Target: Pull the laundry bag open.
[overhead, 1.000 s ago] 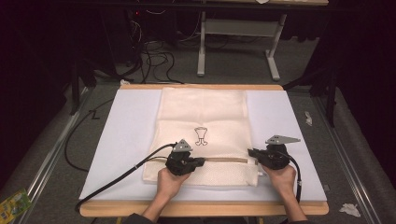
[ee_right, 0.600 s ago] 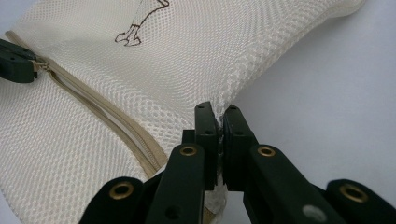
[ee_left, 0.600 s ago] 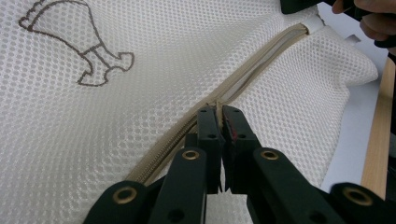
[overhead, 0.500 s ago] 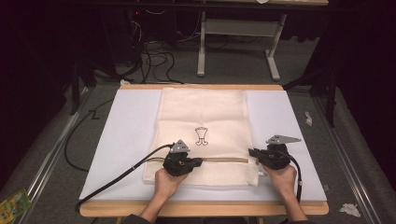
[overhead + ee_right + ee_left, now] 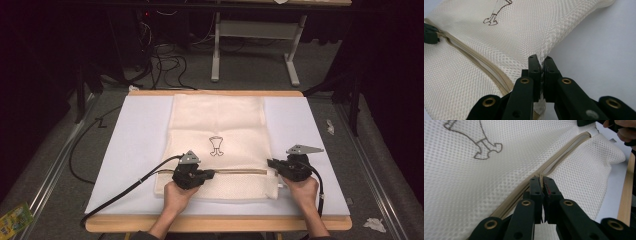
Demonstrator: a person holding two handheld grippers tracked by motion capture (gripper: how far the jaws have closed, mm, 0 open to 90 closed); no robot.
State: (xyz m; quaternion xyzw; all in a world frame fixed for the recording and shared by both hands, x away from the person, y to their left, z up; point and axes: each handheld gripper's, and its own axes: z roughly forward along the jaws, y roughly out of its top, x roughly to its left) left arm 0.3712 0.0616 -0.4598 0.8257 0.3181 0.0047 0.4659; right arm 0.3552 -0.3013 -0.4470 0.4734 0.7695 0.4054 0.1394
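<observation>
A cream mesh laundry bag (image 5: 217, 140) is laid flat on a white sheet (image 5: 135, 145) covering the tabletop (image 5: 215, 224), its zipper (image 5: 240, 171) running across near the person's edge. A small outline drawing (image 5: 215, 145) is printed mid-bag. The left tongs (image 5: 209, 174) are clamped shut on the zipper pull — in the left gripper view the jaws are pressed together right at the point where the zipper (image 5: 559, 161) splits open beyond them. The right tongs (image 5: 272, 164) are closed on the bag's mesh at its right edge, by the zipper's far end; a pinch of fabric (image 5: 541, 56) is seen bunched between the jaws. Each gripper is held by a hand, left hand (image 5: 176, 196) and right hand (image 5: 302, 190). Cables are trailed off the tabletop's near side.
</observation>
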